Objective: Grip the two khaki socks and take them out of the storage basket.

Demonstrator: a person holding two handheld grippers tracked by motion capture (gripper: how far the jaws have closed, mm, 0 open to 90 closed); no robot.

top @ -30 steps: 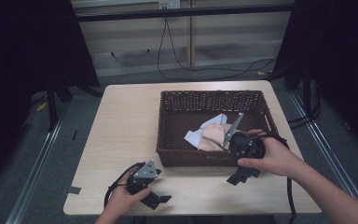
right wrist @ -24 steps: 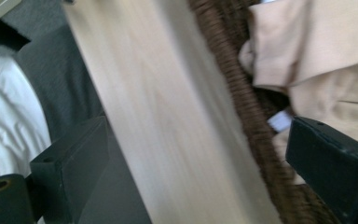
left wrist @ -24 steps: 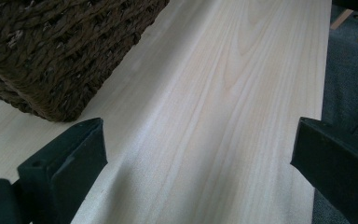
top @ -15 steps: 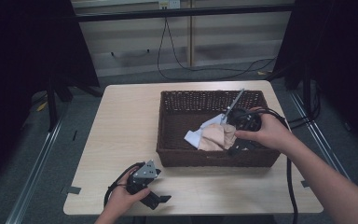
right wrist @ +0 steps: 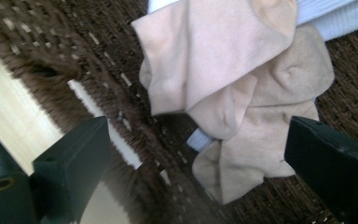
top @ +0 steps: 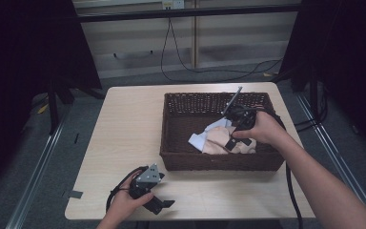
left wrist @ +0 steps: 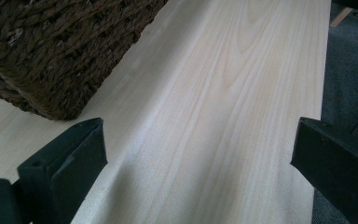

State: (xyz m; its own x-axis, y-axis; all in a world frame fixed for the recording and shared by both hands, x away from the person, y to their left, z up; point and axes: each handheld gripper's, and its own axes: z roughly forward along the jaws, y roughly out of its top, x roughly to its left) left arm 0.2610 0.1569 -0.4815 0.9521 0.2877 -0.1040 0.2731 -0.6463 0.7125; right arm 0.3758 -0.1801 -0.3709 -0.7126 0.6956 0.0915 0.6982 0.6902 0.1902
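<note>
I've got my right gripper (top: 232,138) hanging wide open over the crumpled peach-and-beige cloth pile (right wrist: 242,98) inside the dark brown woven wicker basket (top: 181,138), while my left gripper (top: 159,205) sits spread open on the pale wooden table (left wrist: 242,93).

No readable text, label, brand, number or sign appears anywhere. The wooden table (top: 124,129), the woven basket (top: 219,160), the socks (right wrist: 242,93) inside it, and both the left gripper (top: 159,204) and right gripper (top: 233,138) carry no legible markings. A small pale fixture on the far wall is too blurred to read.
</note>
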